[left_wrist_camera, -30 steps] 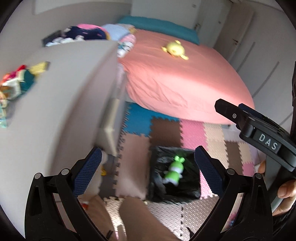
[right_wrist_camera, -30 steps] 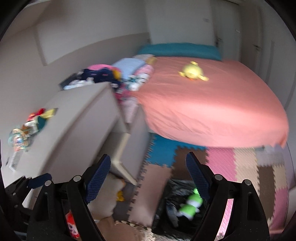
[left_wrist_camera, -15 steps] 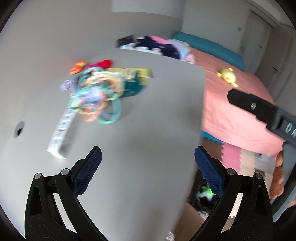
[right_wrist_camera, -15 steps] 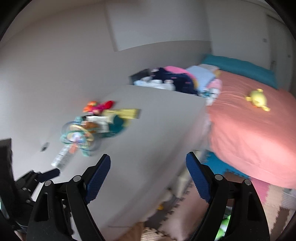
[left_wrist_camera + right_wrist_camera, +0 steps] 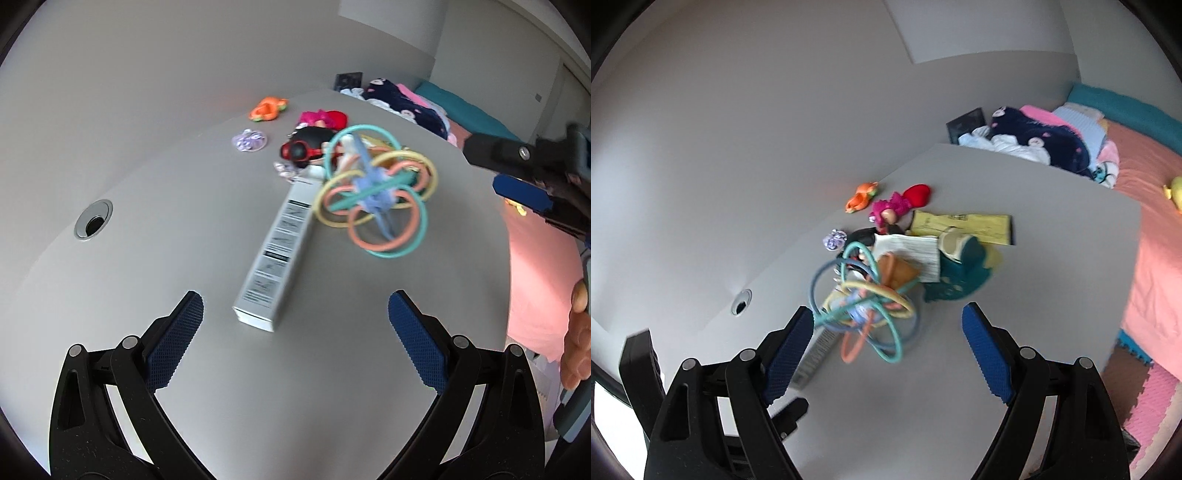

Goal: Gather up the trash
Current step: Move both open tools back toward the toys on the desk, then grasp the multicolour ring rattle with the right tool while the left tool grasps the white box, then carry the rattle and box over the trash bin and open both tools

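Both tools open, nothing between the jaws. White box (image 5: 275, 254) lies flat on the counter (image 5: 147, 258), just ahead of left tool (image 5: 295, 325), slightly left of centre. Ring toy (image 5: 864, 306) just ahead of right tool (image 5: 888, 349), near its left finger.

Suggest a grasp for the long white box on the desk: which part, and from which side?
Grip the long white box across its narrow width near the closer end, coming from above. It lies flat on the desk, and that end is clear, while the far end sits against the ring toy and other clutter. The left gripper, jaws open, already faces it.
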